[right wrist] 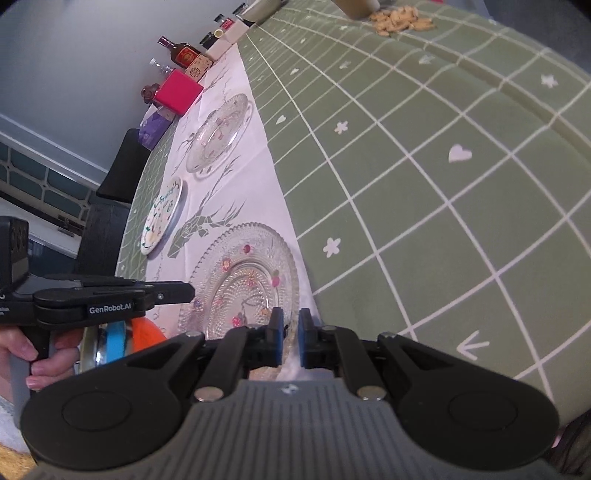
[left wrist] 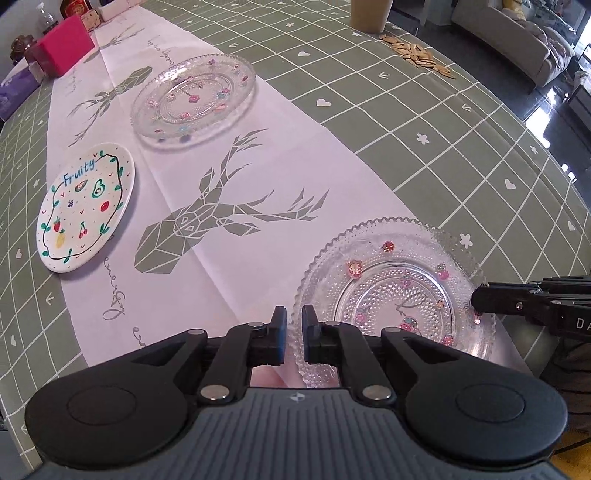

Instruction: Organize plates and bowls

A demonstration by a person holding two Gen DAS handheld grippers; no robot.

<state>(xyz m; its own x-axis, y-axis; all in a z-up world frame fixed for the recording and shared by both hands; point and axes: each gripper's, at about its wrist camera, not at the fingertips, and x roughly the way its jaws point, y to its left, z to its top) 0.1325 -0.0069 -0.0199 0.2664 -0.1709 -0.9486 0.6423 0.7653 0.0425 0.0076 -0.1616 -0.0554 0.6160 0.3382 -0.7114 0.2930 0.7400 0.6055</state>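
Note:
A near clear glass plate (left wrist: 391, 291) with small flower decals lies on the white runner. My left gripper (left wrist: 294, 332) is shut on its left rim. My right gripper (right wrist: 291, 332) is shut on its right rim (right wrist: 291, 288); it also shows in the left wrist view (left wrist: 480, 299). A second glass plate (left wrist: 194, 98) lies farther along the runner. A white "Fruity" plate (left wrist: 86, 206) lies at the left. Both plates also show in the right wrist view, the glass one (right wrist: 219, 133) and the white one (right wrist: 162, 221).
A pink box (left wrist: 66, 46) and bottles (right wrist: 181, 51) stand at the far end of the green checked tablecloth (left wrist: 424, 147). A pile of seeds (left wrist: 417, 53) and a beige cup (left wrist: 369, 14) lie at the far right. A dark chair (right wrist: 122, 170) stands beside the table.

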